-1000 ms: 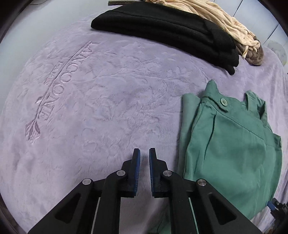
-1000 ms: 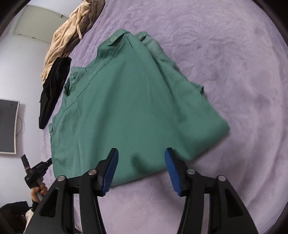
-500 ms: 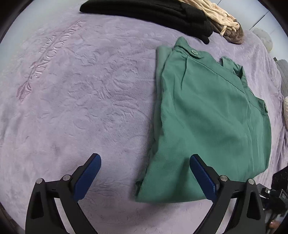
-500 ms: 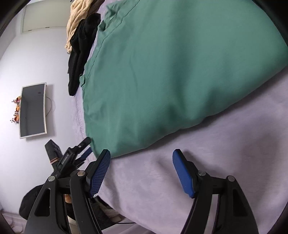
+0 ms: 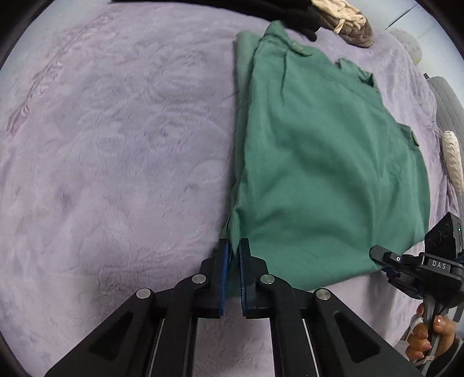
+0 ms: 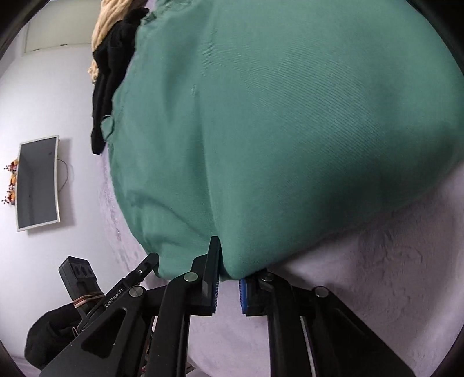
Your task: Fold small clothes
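Green shorts point(image 5: 319, 162), folded in half lengthwise, lie on the purple blanket point(image 5: 116, 145), waistband at the far end. My left gripper point(image 5: 234, 246) is shut on the near left corner of the hem. My right gripper point(image 6: 229, 272) is shut on the near right part of the hem of the green shorts point(image 6: 290, 130); it also shows in the left wrist view point(image 5: 385, 258) at the hem's right corner. The left gripper appears in the right wrist view point(image 6: 150, 261) at the other corner.
A folded black garment point(image 5: 290, 11) and a beige and brown bundle point(image 5: 348, 23) lie at the far end of the bed. A wall-mounted screen point(image 6: 37, 185) hangs at the left in the right wrist view. A pale object point(image 5: 452, 162) lies at the bed's right edge.
Both grippers were wide open half a second ago. They have moved in to the near hem of the shorts and shut on its two corners.
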Motion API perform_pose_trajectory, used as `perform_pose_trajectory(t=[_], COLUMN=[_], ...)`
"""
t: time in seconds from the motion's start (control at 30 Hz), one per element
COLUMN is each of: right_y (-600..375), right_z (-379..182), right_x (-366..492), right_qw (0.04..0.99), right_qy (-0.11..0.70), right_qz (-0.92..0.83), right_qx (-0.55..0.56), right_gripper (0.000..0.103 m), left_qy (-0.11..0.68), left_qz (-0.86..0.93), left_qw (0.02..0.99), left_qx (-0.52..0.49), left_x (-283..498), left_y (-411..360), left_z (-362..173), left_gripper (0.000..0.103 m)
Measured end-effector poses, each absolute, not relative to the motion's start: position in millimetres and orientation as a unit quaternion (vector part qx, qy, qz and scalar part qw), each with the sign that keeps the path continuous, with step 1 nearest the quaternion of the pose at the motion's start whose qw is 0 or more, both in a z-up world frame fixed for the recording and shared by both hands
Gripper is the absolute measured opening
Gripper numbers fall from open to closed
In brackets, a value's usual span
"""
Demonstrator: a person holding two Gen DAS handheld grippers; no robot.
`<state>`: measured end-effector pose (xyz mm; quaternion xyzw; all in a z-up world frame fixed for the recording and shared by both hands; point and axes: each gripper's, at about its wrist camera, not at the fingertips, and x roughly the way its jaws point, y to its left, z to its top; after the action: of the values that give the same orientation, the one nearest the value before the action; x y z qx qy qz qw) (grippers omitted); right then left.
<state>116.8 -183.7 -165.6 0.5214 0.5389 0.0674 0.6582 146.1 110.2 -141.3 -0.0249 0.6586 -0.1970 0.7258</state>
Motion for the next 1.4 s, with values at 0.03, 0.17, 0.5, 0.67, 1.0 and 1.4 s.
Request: perform_pose_trajectory(t=[0.03, 0.17, 0.5, 0.67, 1.0, 1.4], right_y=[-183.4, -188.9, -297.2, -310.3, -441.9, -443.0], right_z=[-169.8, -149.1, -84.8, -97.5, -137.2, -87.5], right_x=[115.2, 109.4, 110.4, 153.8, 121.3, 201.5], right_qw=[0.651, 0.652, 0.765, 0.776, 0.761, 0.815], right_qy=[0.539, 0.557, 0.516, 0.537, 0.536, 0.468], right_qz=[0.067, 0.105, 0.052, 0.059, -0.082, -0.043], right_qx=[0.53, 0.503, 0.382, 0.327, 0.356, 0.338], right_gripper=[0.012, 0.016, 0.016, 0.016, 0.0, 0.007], left_qy=[0.663, 0.652, 0.591, 0.586, 0.603, 0.546], left_qz=[-0.194, -0.181, -0.19, -0.169, -0.136, -0.128], left_qw=[0.723, 0.736, 0.784, 0.79, 0.784, 0.826], left_qx=[-0.037, -0.029, 0.001, 0.053, 0.055, 0.053], left_x=[145.5, 142.2, 180.2, 193.8, 211.1, 279.1], left_y=[113.7, 115.2, 57.1, 14.7, 22.8, -28.7], left_z=[-144.7, -123.5, -75.4, -102.4, -124.2, -95.5], left_gripper=[0.009, 0.009, 0.009, 0.009, 0.009, 0.009])
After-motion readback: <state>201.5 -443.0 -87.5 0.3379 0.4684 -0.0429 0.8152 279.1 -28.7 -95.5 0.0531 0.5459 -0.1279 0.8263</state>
